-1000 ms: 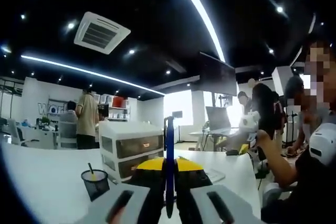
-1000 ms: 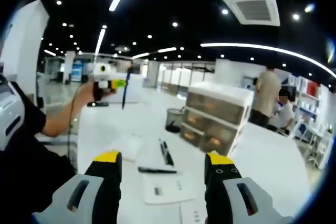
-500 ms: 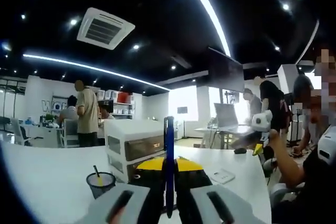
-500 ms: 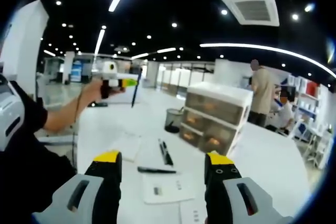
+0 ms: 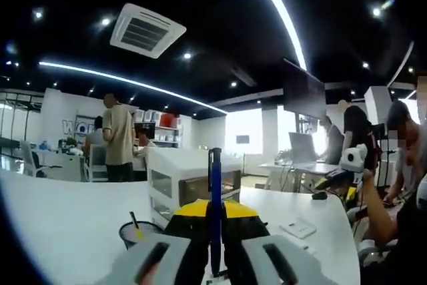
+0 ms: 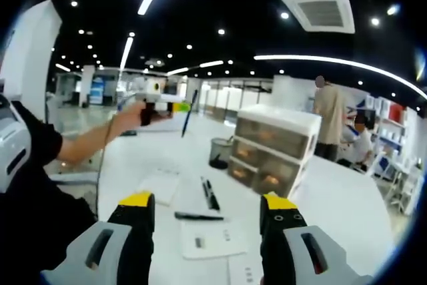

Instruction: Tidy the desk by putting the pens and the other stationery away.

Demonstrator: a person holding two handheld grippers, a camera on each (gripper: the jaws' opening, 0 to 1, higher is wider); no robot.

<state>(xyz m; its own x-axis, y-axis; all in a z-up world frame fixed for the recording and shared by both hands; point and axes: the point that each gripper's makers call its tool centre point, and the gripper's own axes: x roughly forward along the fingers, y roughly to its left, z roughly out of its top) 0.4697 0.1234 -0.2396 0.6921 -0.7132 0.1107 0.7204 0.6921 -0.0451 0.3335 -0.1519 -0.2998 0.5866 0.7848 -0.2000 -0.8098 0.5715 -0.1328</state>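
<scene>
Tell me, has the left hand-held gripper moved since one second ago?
Yes. In the right gripper view the left hand-held gripper with its pen moved rightward, nearer the drawers.

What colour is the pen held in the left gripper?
Blue; the pen shows best in the left gripper view, clamped upright in the left gripper.

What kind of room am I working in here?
Most likely an open-plan office: long white desks, a ceiling air-conditioning vent among strip lights, and a laptop on a far table. A mesh pen cup and drawer unit sit on your desk.
</scene>
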